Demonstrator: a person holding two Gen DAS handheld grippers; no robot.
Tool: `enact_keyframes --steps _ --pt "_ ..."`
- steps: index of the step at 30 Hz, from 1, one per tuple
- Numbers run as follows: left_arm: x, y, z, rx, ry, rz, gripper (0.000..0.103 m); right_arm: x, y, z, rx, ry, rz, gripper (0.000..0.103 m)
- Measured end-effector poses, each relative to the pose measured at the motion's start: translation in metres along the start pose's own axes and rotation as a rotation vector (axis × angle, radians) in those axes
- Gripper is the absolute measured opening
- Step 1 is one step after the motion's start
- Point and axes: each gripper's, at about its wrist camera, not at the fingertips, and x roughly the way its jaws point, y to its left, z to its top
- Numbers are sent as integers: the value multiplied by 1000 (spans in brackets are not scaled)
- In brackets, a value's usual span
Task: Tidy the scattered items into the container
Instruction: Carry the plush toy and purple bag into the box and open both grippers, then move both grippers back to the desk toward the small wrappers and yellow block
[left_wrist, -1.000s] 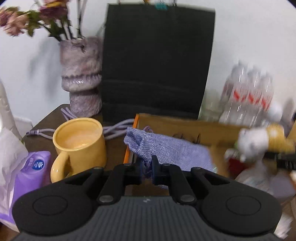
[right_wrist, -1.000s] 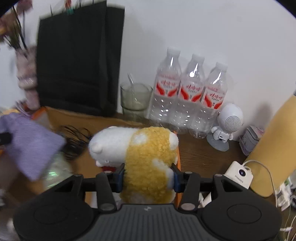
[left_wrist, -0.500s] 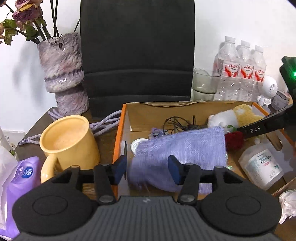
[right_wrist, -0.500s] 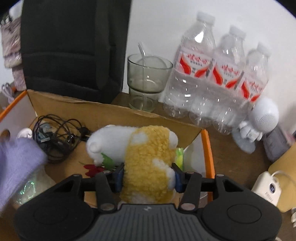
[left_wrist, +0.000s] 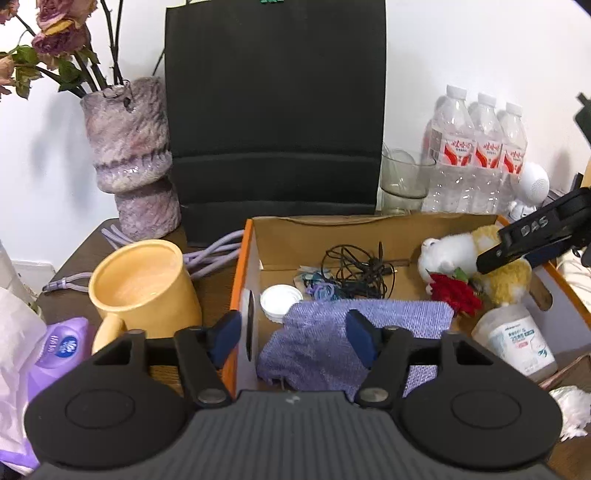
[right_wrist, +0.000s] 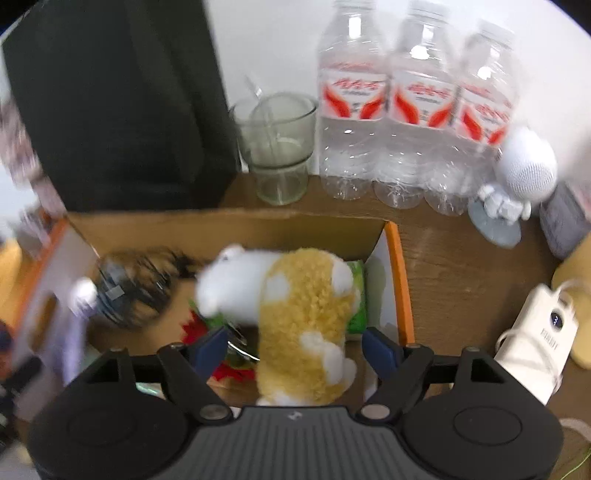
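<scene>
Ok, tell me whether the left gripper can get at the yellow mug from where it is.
Probably yes. The left gripper is open and holds nothing; the purple pouch lies loose in the cardboard box. The yellow mug stands outside the box's left wall, its top unobstructed.

A cardboard box (left_wrist: 255, 258) with orange edging and a brown interior is seen. A lilac woven pouch (left_wrist: 354, 343), a white and yellow plush toy (right_wrist: 295, 310) and a red fabric flower (left_wrist: 456, 295) are noted. The mug (left_wrist: 144, 288) is coloured yellow; 3 clear bottles (right_wrist: 413, 110) are marked with red-patterned labels.
</scene>
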Motion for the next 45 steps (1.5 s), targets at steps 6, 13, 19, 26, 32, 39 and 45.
enact_keyframes --steps 6,13,19,26,32,39,45 --pt "-9 3 21 -14 70 -31 87 -29 -13 -2 107 0 91 81" --pt "-14 -3 39 6 261 17 99 -72 -7 -21 88 4 81 87" --pt "-41 -6 31 -19 256 50 101 -106 6 -44 51 -25 72 87" --pt "-102 -14 -12 -5 -140 84 103 -140 17 -107 -37 -336 43 88" --pt "-124 -20 -54 -20 -242 21 103 -148 25 -168 -59 -548 88 91" --pt "-181 8 -135 -67 -190 -60 103 -164 30 -244 -13 -510 77 91" --pt "-220 38 -218 -22 -70 -124 103 -209 26 -353 -16 -562 94 91"
